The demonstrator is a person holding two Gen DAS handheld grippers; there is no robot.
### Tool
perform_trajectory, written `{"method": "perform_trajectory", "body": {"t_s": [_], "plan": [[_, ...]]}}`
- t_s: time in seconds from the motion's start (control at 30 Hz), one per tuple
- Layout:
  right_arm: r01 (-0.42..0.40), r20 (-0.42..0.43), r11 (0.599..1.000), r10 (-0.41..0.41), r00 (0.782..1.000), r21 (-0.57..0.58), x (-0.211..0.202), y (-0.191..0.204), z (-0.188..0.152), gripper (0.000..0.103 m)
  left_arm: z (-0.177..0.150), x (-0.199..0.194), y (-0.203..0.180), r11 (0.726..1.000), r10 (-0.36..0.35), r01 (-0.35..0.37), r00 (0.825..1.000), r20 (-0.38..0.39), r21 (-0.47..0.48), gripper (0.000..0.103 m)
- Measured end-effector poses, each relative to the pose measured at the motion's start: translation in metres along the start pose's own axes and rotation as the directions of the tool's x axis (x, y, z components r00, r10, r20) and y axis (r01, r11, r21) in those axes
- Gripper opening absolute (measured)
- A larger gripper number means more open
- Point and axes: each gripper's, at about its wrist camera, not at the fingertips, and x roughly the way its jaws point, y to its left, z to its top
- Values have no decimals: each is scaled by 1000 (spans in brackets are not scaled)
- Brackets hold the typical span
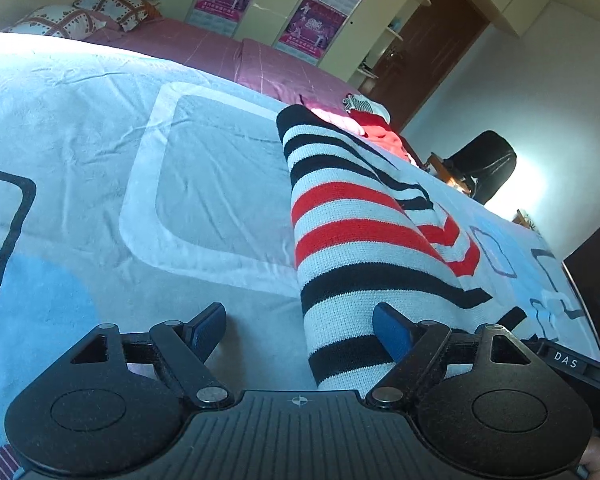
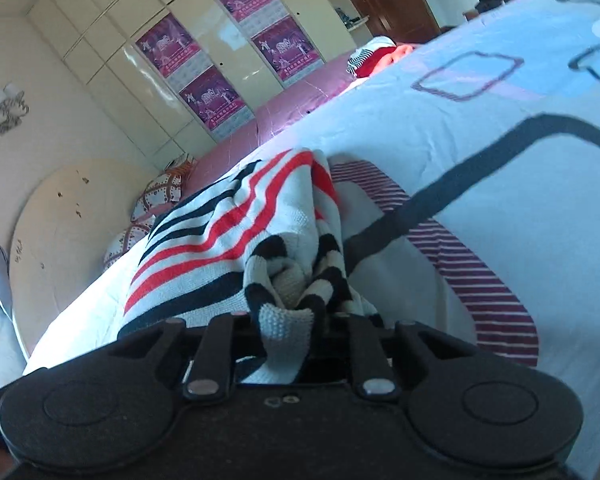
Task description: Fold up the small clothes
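patterned bedspread (image 1: 80, 128), pillows (image 1: 112, 8), wardrobe (image 2: 112, 56), posters (image 2: 204, 96)

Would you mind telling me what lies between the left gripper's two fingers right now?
In the left wrist view, the left gripper is open; between its fingers lie bare bedspread on one side and the striped sweater's edge on the other.

Both fisheye views sat low over the pale blue patterned bedspread (image 1: 80, 128), tilted, looking along their fingers toward the cream wardrobe with magenta posters (image 2: 204, 64). Each was close to the white knit garment with black and red stripes (image 1: 340, 240), which both views shared.
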Motion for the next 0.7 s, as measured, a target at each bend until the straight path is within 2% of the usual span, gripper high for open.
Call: {"method": "perform_trajectory", "body": {"t_s": [0.13,0.2,0.27,0.37,0.43,0.47,0.5,0.57,0.63,0.7], "plan": [[-23,3,1000,22,1000,20,-2,-2,0,17,-1,-1,-1,1000,5,-5,1000,6,1,80],[-17,1,1000,17,1000,-10,-1,0,-1,17,-2,1,-4,1000,17,-17,1000,7,18,81],[-30,-11,999,30,999,18,-1,-5,0,17,-1,2,-3,1000,25,-25,1000,3,17,83],[-70,-30,995,72,997,67,-12,-8,6,30,1,-9,-4,999,32,-33,999,15,19,83],[-77,-24,995,79,997,71,-23,-11,7,30,-2,-16,-3,999,25,-26,1000,19,24,82],[-81,-28,993,84,996,87,-27,-14,7,28,-4,-18,-2,1000,19,-19,1000,17,22,82],[-93,-30,990,97,995,109,-30,-17,6,19,-7,-19,-2,999,17,-17,1000,10,27,82],[-105,-24,987,109,994,120,-36,-19,2,16,-14,-15,1,999,29,-29,1000,-7,33,82],[-113,-23,984,117,993,137,-36,-20,-2,15,-17,-15,5,1000,25,-25,1000,0,15,82],[-169,0,957,174,985,237,-35,-31,-6,15,-16,-16,4,999,35,-35,999,1,21,82]]}}
